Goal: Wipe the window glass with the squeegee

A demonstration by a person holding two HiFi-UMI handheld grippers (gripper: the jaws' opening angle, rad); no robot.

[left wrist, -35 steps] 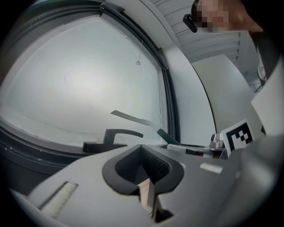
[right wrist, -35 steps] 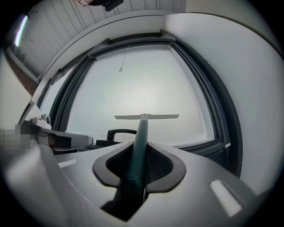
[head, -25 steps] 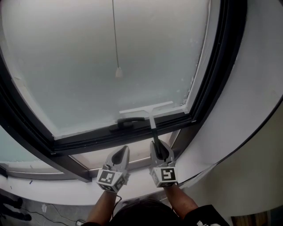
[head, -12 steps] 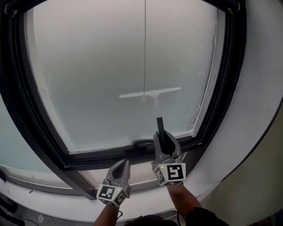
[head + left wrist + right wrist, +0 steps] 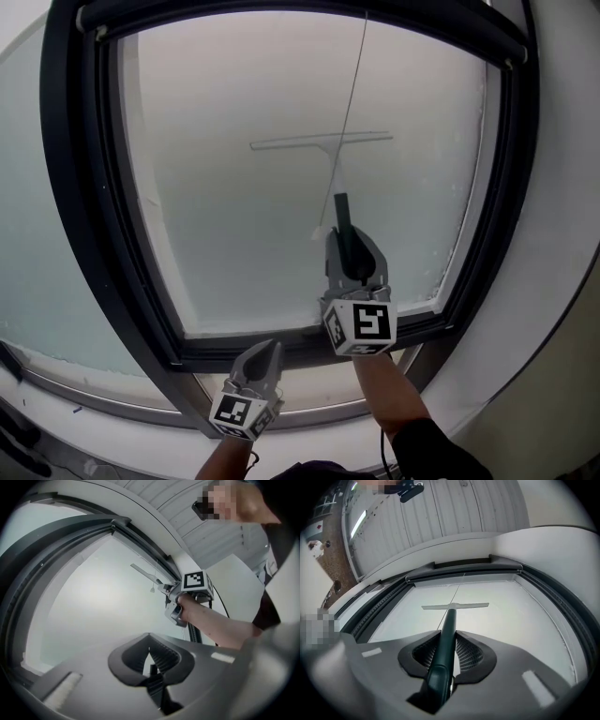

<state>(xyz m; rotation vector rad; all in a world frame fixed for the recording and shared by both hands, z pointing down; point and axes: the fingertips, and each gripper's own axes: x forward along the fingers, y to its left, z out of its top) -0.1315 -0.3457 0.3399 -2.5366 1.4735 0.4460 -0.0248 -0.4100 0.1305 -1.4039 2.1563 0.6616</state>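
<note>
A squeegee with a dark handle (image 5: pixel 341 221) and a pale blade (image 5: pixel 321 142) rests flat against the frosted window glass (image 5: pixel 234 187), high on the pane. My right gripper (image 5: pixel 343 246) is shut on the squeegee handle (image 5: pixel 446 644), and the blade (image 5: pixel 455 605) lies crosswise ahead of it. My left gripper (image 5: pixel 262 358) hangs low by the window's bottom frame, shut with nothing in it (image 5: pixel 151 663). From the left gripper view the right gripper (image 5: pixel 180 599) and the forearm stand up against the pane.
A thin blind cord (image 5: pixel 349 112) with a small pull (image 5: pixel 322 232) hangs over the glass next to the squeegee. A dark window frame (image 5: pixel 94 216) rings the pane, with a white curved wall (image 5: pixel 562 187) at right and a sill (image 5: pixel 309 380) below.
My right gripper has carried the squeegee up the glass, from the bottom frame to the upper part of the pane. The left gripper has stayed low.
</note>
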